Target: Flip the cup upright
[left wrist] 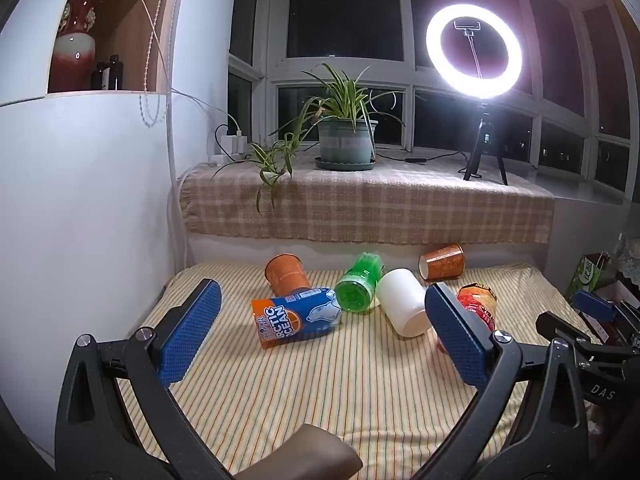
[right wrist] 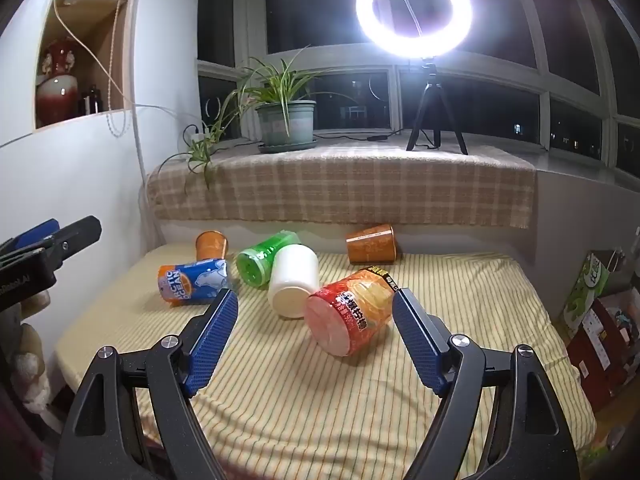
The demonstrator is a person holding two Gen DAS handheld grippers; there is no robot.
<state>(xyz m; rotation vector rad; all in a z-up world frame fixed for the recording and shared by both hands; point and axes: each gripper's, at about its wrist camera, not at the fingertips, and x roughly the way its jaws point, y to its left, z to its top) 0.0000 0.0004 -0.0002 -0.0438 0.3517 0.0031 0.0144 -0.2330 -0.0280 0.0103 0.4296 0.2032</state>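
Several cups lie on their sides on the striped tablecloth. A blue and orange Arctic Ocean cup, a green cup, a white cup, a red and orange cup, and two orange cups, one at the back left and one at the back right. My left gripper is open, above the table short of the cups. My right gripper is open, just short of the red and orange cup.
A raised ledge with a checked cloth runs behind the table, bearing a potted plant and a ring light on a tripod. A white wall stands at the left. Boxes and bags crowd the right edge.
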